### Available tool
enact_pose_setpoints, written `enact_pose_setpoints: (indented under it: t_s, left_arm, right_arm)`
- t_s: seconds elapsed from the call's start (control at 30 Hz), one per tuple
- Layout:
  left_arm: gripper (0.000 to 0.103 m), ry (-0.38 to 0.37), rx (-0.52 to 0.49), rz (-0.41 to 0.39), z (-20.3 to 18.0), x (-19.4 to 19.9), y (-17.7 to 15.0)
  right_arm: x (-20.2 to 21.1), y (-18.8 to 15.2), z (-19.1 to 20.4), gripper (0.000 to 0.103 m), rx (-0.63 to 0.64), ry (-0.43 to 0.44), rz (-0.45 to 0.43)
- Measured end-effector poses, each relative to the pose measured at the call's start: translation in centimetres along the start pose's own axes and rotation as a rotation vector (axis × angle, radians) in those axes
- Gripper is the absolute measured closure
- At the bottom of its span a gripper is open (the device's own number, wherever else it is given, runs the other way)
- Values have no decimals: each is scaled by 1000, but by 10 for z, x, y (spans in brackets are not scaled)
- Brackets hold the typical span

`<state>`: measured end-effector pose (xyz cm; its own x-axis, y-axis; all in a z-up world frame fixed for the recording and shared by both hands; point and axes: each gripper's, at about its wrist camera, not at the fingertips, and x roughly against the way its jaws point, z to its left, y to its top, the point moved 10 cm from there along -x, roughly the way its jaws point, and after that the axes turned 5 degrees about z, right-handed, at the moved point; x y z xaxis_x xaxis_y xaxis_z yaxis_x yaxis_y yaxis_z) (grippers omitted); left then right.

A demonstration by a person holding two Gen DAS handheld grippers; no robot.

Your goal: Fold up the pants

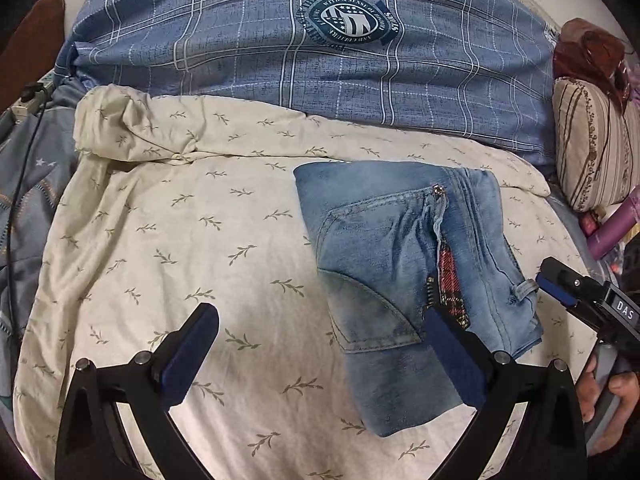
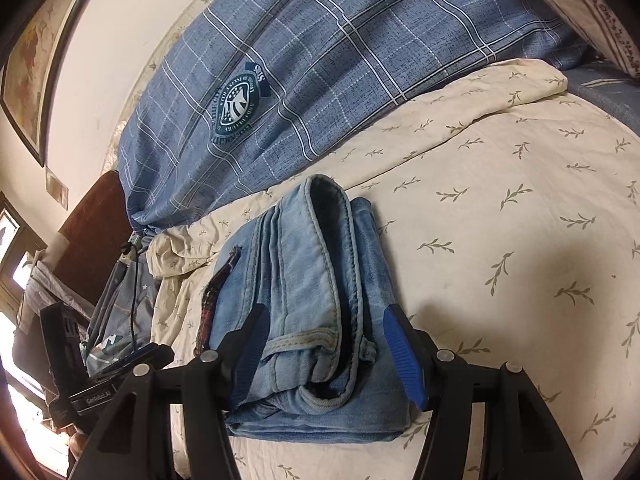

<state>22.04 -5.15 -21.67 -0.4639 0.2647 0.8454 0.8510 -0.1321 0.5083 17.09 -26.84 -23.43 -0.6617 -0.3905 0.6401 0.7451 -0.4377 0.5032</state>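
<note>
Black forked left gripper (image 1: 320,360), blue ribbed pads, silver screws, right gripper (image 2: 324,344) alike

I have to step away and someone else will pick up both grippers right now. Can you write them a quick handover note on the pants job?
Left gripper: open, empty, hovering over the cream leaf-print sheet beside the jeans.
Right gripper: open, jaws either side of the bundle's near end, not pressing it.
Jeans: folded into a compact bundle on the sheet, in front of the blue plaid duvet.
Done: folding looks complete.
Left: probably only tidy the edges and withdraw both grippers.
</note>
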Motion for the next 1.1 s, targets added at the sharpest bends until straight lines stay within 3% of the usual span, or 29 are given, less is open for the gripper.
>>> enact_pose_setpoints:
  t_s: [0.57, 0.8, 0.97, 1.1]
  left_arm:
    - [0, -77, 22, 40, 2, -32, 19]
    - [0, -96, -20, 42, 0, -41, 26]
    - [0, 85, -115, -95, 0, -20, 40]
    - [0, 135, -152, -137, -3, -9, 43]
  right_arm:
    - [-16, 20, -27, 40, -17, 95, 76]
    - [-28, 28, -36, 40, -22, 103, 92]
    - [-22, 35, -36, 40, -22, 111, 55]
    - [-19, 37, -30, 40, -21, 121, 37]
